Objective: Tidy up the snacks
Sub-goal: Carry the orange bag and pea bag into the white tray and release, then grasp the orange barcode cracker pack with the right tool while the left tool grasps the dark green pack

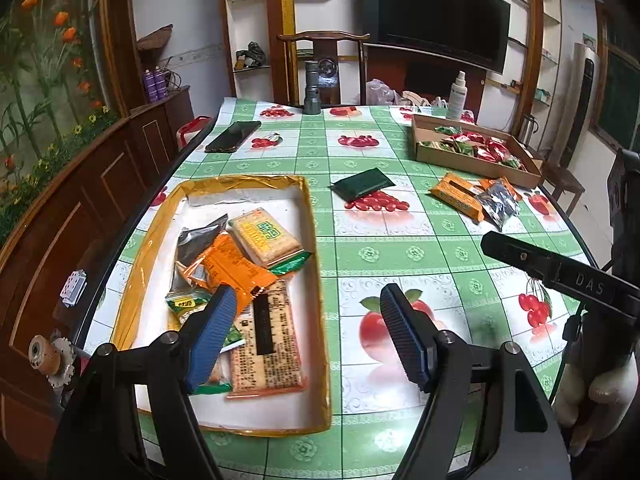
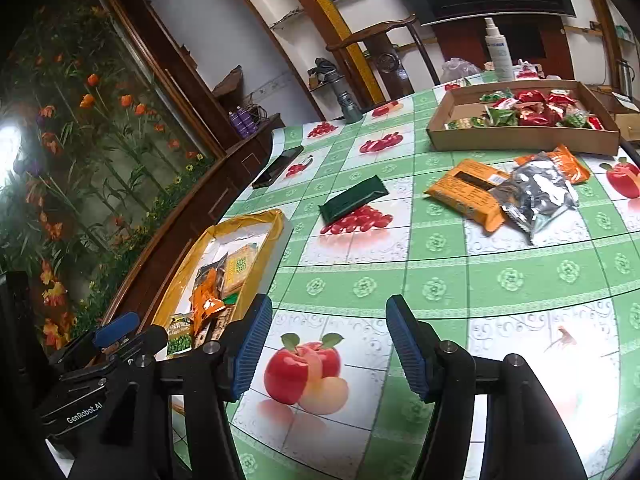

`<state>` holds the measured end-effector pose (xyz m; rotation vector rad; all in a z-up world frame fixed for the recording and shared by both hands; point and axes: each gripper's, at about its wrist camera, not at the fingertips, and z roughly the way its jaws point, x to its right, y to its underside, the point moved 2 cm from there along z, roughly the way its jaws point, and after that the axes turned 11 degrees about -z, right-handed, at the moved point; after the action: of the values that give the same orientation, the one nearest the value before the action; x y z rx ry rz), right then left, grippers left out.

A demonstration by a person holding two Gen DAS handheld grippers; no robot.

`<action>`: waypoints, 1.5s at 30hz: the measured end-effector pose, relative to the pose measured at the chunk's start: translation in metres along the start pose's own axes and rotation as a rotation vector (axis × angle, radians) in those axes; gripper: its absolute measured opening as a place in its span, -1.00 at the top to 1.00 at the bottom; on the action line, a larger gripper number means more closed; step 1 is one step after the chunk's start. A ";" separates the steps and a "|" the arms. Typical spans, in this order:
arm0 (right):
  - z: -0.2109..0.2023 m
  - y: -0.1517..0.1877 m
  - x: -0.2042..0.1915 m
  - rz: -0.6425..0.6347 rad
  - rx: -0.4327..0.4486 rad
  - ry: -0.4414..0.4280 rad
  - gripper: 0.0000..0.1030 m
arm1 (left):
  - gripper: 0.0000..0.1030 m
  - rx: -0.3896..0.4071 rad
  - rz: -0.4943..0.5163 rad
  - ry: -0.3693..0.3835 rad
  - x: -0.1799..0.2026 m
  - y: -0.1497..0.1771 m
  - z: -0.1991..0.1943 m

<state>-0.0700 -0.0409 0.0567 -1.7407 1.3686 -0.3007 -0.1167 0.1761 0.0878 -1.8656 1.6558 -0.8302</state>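
Tray point(image 1: 312, 216) snacks point(image 1: 244, 280) are partly hidden behind the spread left gripper point(image 1: 306, 312); right gripper point(image 2: 328, 320) spread, empty.

Two shallow snack trays, one yellow-rimmed point(image 1: 308, 216) and one brown cardboard point(image 1: 448, 156), one dark green packet point(image 1: 362, 187), one black phone point(image 1: 234, 136).

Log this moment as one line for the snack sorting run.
left gripper: open, empty, over yellow tray edge | right gripper: open, empty | loose on table: green packet, orange packet, silver packet | cardboard tray: filled
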 end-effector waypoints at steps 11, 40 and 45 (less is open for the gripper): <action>-0.021 -0.014 0.042 0.024 0.030 0.101 -0.26 | -0.44 -0.052 -0.029 0.114 0.007 0.002 0.004; 0.159 -0.096 0.109 -0.345 -0.354 0.414 -0.64 | -0.43 -0.180 -0.054 0.337 0.010 -0.020 0.048; 0.163 -0.096 0.121 -0.346 -0.361 0.436 -0.70 | -0.43 -0.198 -0.070 0.362 0.014 -0.022 0.056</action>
<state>0.1447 -0.0676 -0.0052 -2.3164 1.4836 -0.6921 -0.0594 0.1634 0.0667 -2.0060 1.9602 -1.1229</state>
